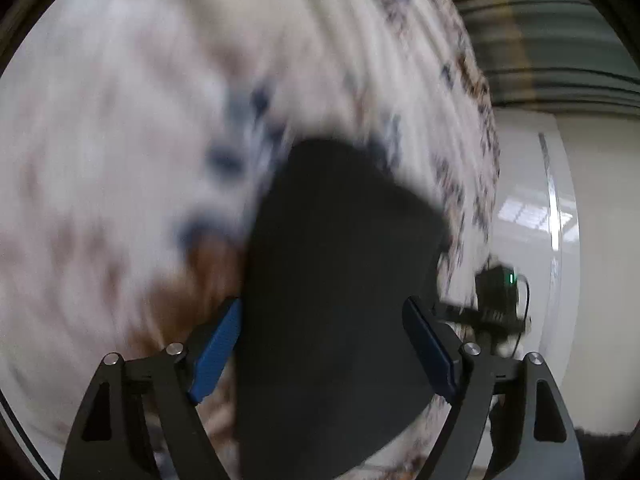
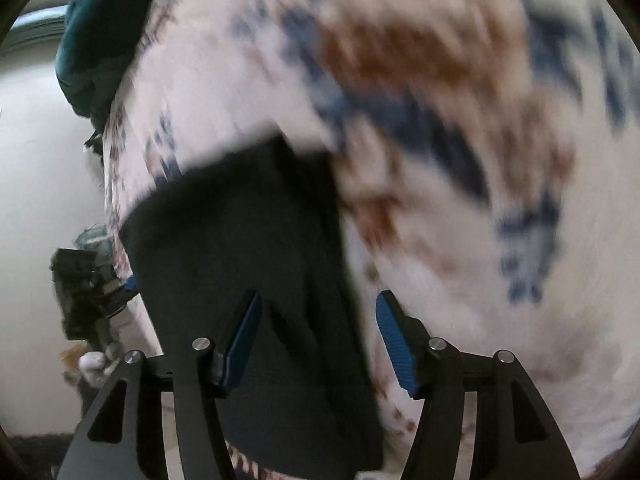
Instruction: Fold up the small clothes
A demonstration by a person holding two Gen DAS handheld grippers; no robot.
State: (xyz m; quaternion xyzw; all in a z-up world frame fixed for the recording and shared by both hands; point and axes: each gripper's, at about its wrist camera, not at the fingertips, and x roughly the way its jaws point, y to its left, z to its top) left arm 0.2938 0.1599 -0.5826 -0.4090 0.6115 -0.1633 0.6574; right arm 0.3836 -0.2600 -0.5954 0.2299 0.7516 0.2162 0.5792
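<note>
The small black soft cloth [image 1: 336, 280] lies on the white bedspread with blue and brown patterns [image 1: 120, 140], sitting loose between the wide-open left gripper [image 1: 322, 352] and right gripper [image 2: 318, 340], so next they probably pinch its edge to fold.

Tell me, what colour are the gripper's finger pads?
Blue pads, ridged, on black arms; clearest in the right wrist view.
</note>
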